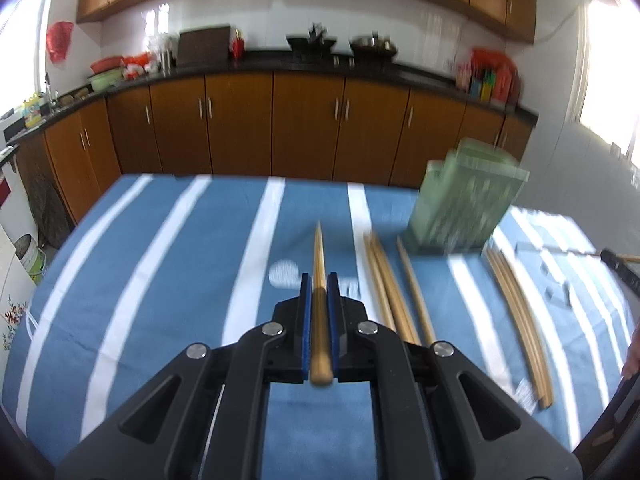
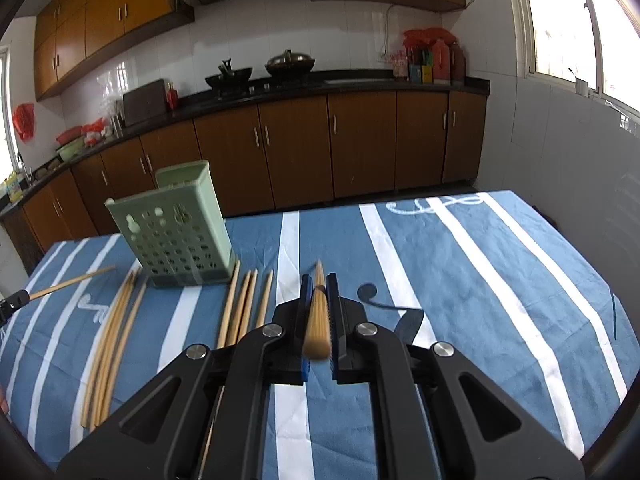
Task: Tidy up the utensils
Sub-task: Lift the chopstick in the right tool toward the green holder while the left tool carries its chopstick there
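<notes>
My left gripper (image 1: 319,282) is shut on one wooden chopstick (image 1: 319,248), which points forward above the striped tablecloth (image 1: 180,264). My right gripper (image 2: 319,280) is likewise shut on a single chopstick (image 2: 318,320). A pale green perforated utensil holder (image 1: 464,204) (image 2: 176,228) stands upright on the table, ahead-right of the left gripper and ahead-left of the right one. Loose chopsticks lie flat in groups in front of it (image 1: 386,284) (image 1: 520,320) (image 2: 114,336) (image 2: 242,304). Each view catches the other gripper at its edge (image 1: 620,270) (image 2: 10,304), chopstick in its jaws.
The table's far edge (image 2: 360,202) faces brown lower cabinets (image 1: 304,124) under a black counter with woks (image 2: 288,62) and bottles (image 2: 436,60). A window (image 2: 560,16) is on the right wall. White appliances and a bucket (image 1: 32,260) stand left of the table.
</notes>
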`<act>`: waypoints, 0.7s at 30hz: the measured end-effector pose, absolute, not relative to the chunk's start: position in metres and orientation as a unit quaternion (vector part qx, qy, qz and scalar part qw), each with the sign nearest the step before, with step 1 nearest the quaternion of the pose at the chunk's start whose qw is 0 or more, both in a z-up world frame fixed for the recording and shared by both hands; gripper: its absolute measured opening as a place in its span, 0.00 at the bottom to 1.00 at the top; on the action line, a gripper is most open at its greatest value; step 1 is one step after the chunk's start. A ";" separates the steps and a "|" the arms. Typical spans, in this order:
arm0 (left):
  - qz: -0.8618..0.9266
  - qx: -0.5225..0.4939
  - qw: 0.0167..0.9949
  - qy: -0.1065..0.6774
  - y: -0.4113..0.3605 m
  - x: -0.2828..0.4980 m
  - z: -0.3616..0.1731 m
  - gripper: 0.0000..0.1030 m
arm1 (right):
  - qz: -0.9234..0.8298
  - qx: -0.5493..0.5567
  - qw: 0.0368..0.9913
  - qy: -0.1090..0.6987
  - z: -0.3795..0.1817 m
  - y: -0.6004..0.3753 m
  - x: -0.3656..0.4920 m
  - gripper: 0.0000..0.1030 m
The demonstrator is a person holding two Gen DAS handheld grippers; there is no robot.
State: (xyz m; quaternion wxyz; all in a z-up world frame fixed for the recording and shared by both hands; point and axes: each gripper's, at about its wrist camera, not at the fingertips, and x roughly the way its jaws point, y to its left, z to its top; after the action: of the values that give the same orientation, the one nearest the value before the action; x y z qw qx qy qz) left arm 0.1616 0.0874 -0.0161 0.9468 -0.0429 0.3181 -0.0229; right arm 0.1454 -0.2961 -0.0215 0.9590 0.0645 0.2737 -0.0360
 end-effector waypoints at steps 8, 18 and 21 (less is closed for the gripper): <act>-0.019 -0.062 0.966 0.252 0.093 0.156 0.034 0.08 | -0.029 0.075 0.969 0.234 0.006 -0.298 0.145 0.07; -0.022 -0.065 0.974 0.215 0.092 0.166 0.088 0.08 | -0.020 0.086 0.977 0.192 0.055 -0.298 0.154 0.07; -0.031 -0.068 0.979 0.192 0.088 0.168 0.117 0.08 | -0.006 0.098 0.983 0.154 0.093 -0.297 0.156 0.07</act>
State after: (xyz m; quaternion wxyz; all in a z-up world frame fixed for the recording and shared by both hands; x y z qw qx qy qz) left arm 0.1683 0.0881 0.1170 0.9786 -0.0676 0.1918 -0.0313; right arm 0.1558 -0.2965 0.0932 0.9832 0.0980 0.1539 -0.0061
